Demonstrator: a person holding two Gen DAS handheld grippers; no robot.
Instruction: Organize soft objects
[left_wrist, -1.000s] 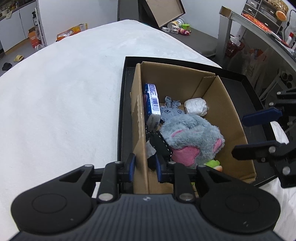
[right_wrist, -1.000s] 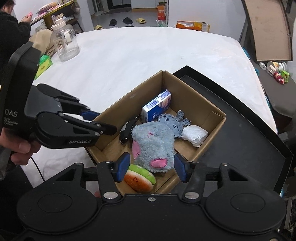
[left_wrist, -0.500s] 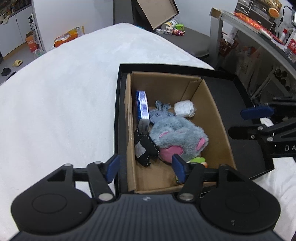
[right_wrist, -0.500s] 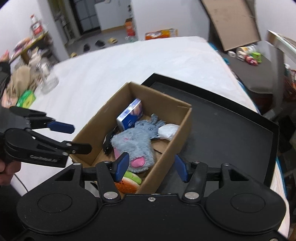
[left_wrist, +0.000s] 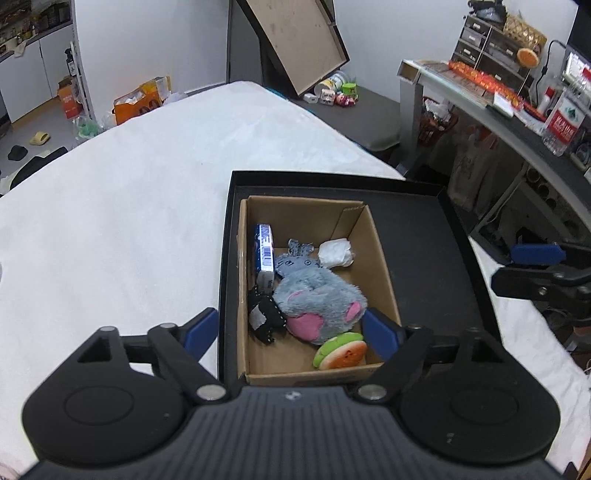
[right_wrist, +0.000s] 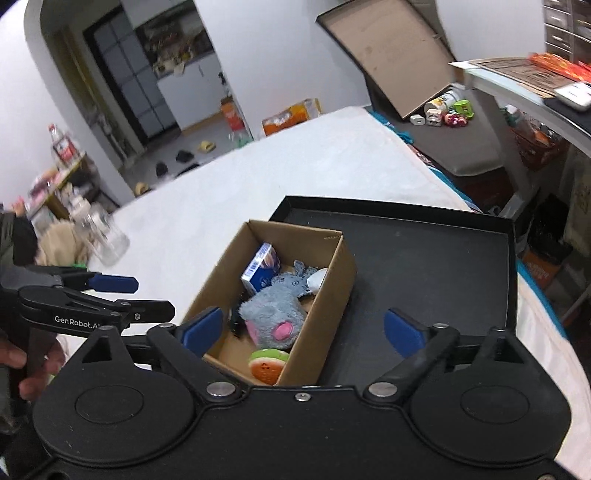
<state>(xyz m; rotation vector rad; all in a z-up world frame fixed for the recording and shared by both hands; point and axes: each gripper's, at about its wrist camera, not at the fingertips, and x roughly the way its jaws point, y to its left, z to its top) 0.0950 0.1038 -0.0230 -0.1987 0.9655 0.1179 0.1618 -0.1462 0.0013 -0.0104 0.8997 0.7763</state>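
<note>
A cardboard box (left_wrist: 384, 258) (right_wrist: 332, 291) stands in a black tray (left_wrist: 424, 229) (right_wrist: 424, 258) on a white bed. In the box lie a grey and pink plush (left_wrist: 317, 299) (right_wrist: 271, 317), a green and orange burger toy (left_wrist: 340, 355) (right_wrist: 266, 365), a small black pouch (left_wrist: 266, 319), a blue and white carton (left_wrist: 264, 254) (right_wrist: 261, 273) and a white wad (left_wrist: 335, 253). My left gripper (left_wrist: 291, 332) is open and empty, above the box's near end. My right gripper (right_wrist: 304, 328) is open and empty, above the box's near right corner.
The white bed (left_wrist: 129, 206) spreads left of the tray. A clear jar (right_wrist: 101, 236) stands at its far left edge. A grey desk (left_wrist: 498, 110) with clutter is at the right. A tilted box lid (left_wrist: 299, 40) leans on the back wall.
Both grippers have pulled back and up from the box and opened wider. The left one was nearly shut at the box's left wall one second ago.
</note>
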